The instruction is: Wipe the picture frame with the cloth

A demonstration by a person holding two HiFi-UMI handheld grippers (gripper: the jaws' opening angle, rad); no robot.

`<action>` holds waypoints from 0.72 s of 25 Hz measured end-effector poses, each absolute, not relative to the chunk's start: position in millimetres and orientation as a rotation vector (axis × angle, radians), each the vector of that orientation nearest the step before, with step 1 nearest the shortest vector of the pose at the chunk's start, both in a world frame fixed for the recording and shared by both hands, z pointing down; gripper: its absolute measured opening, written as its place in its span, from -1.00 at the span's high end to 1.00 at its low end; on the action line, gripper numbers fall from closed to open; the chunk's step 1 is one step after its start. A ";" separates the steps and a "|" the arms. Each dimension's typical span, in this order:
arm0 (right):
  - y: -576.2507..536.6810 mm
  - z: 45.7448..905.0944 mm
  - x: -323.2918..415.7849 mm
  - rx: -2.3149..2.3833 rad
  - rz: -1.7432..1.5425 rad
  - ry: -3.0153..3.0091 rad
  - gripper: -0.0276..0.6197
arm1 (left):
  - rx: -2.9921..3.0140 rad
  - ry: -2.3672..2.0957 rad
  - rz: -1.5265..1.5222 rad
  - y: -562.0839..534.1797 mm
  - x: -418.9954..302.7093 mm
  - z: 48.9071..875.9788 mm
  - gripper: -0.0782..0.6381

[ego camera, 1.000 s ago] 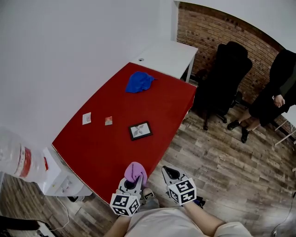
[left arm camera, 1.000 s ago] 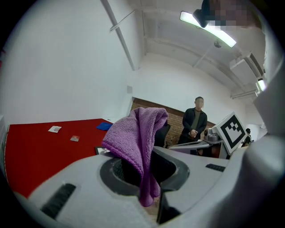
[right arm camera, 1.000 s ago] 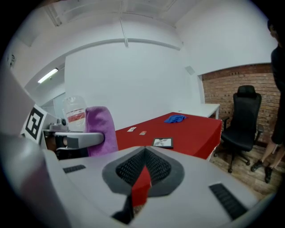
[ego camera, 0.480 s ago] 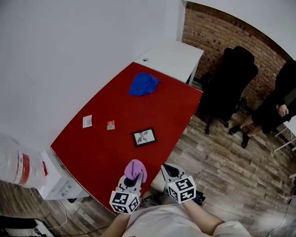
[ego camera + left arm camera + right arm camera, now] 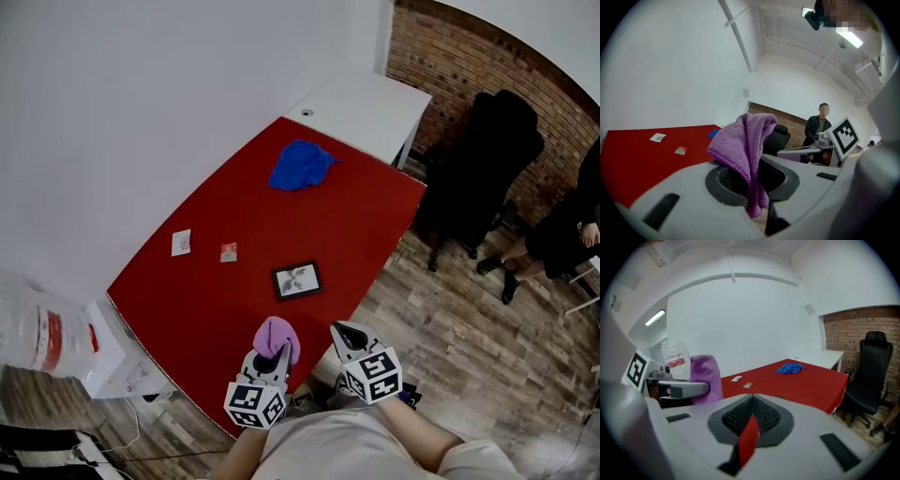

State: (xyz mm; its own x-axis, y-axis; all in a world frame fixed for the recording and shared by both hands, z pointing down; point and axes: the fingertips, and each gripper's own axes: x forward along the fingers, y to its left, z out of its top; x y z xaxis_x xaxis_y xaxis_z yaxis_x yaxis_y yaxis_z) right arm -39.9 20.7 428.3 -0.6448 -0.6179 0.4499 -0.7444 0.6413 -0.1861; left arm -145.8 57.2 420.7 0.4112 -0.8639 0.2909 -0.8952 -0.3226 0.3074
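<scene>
A small black picture frame (image 5: 297, 279) lies flat on the red table (image 5: 356, 216), toward its near right side. My left gripper (image 5: 273, 356) hovers over the table's near corner, shut on a purple cloth (image 5: 277, 336) that sticks up from its jaws. In the left gripper view that purple cloth (image 5: 745, 140) drapes over the closed jaws. My right gripper (image 5: 344, 334) hangs beside it, just off the table's edge, jaws together and holding nothing. Both grippers are well short of the frame. The frame shows in neither gripper view.
A crumpled blue cloth (image 5: 302, 165) lies at the table's far end. Two small cards (image 5: 181, 243) (image 5: 228, 251) sit near the left edge. A white desk (image 5: 370, 108) adjoins the far end. A black chair (image 5: 487, 159) and a seated person (image 5: 572, 216) are to the right, a water bottle (image 5: 33, 328) to the left.
The head view has shifted, so the table sits a little more to the right. Both grippers stay near the table's near corner, the left still gripping the purple cloth.
</scene>
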 end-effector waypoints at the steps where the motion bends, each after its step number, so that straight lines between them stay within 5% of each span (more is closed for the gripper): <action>1: 18.0 429.8 -39.4 1.082 0.509 -2.515 0.90 | 2.251 -1.505 0.107 54.6 -145.8 422.4 0.60; 18: -43.8 480.6 -51.9 1.079 0.528 -2.469 0.90 | 2.366 -1.494 0.381 -26.1 -160.0 473.5 0.60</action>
State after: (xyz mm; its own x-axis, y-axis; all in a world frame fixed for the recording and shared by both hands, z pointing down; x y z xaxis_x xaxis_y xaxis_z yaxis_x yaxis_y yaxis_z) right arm -51.9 -43.8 480.6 -0.6258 -0.6052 0.4921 -0.7535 0.6322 -0.1807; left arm -160.0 -26.1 473.5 0.4190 -0.8220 0.3857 -0.9063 -0.4044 0.1226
